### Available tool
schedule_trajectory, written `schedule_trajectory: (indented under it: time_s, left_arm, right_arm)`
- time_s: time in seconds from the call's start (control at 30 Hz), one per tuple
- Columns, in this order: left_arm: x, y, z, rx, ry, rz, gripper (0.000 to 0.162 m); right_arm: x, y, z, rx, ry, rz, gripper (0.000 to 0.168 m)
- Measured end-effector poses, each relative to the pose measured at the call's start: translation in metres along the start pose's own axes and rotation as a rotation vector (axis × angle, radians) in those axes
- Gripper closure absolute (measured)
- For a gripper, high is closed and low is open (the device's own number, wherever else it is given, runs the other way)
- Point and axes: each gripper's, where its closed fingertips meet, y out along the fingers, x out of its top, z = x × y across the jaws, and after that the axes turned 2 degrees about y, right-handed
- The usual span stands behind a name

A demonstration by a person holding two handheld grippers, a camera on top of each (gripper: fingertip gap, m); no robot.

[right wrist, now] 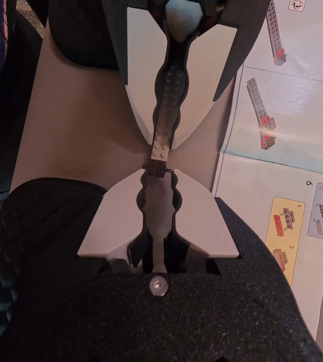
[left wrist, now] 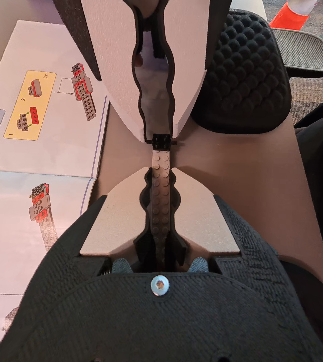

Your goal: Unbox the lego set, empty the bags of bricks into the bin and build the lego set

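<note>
1. above the brown table (left wrist: 235, 176), in the left wrist view, the left gripper (left wrist: 160, 170) is closed along the sides of a long grey plate (left wrist: 160, 188), studs facing the camera. most of the plate's length sits down in the wavy channel between the fingers, which likely keeps it from twisting when pressed.
2. at the plate's far end sits a small black brick (left wrist: 161, 141) with thin pins sticking out left and right. the right gripper (left wrist: 157, 137) reaches in from the far side and its tips pinch this brick; it looks to be seating it on the plate's end studs.
3. left of the grippers the open instruction booklet (left wrist: 39, 137) lies flat, in easy sight for checking the step. a black cushioned pad (left wrist: 245, 78) lies far right.
4. over the same table in the right wrist view, the right gripper (right wrist: 157, 172) is nearly closed, its tips holding the black brick (right wrist: 156, 168) by its sides, the pins poking out just beyond them.
5. the grey plate (right wrist: 161, 145) runs from the brick into the left gripper (right wrist: 162, 141) at the far side, tips facing tips so each push is braced.
6. the booklet (right wrist: 274, 176) lies to the right. no bin or bags show.
</note>
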Motion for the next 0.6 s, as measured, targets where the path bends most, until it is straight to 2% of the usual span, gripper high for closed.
schedule_trajectory:
  time_s: [0.37, 0.6]
  left_arm:
    - [0.0011, -0.0012, -0.0020, -0.004, 0.008, -0.002, 0.146]
    - [0.0019, -0.0035, -0.0021, 0.000, 0.013, -0.007, 0.146]
  right_arm:
    - [0.0035, -0.0007, 0.0019, 0.012, 0.003, 0.013, 0.144]
    - [0.0055, -0.0025, 0.0028, 0.015, 0.024, -0.001, 0.137]
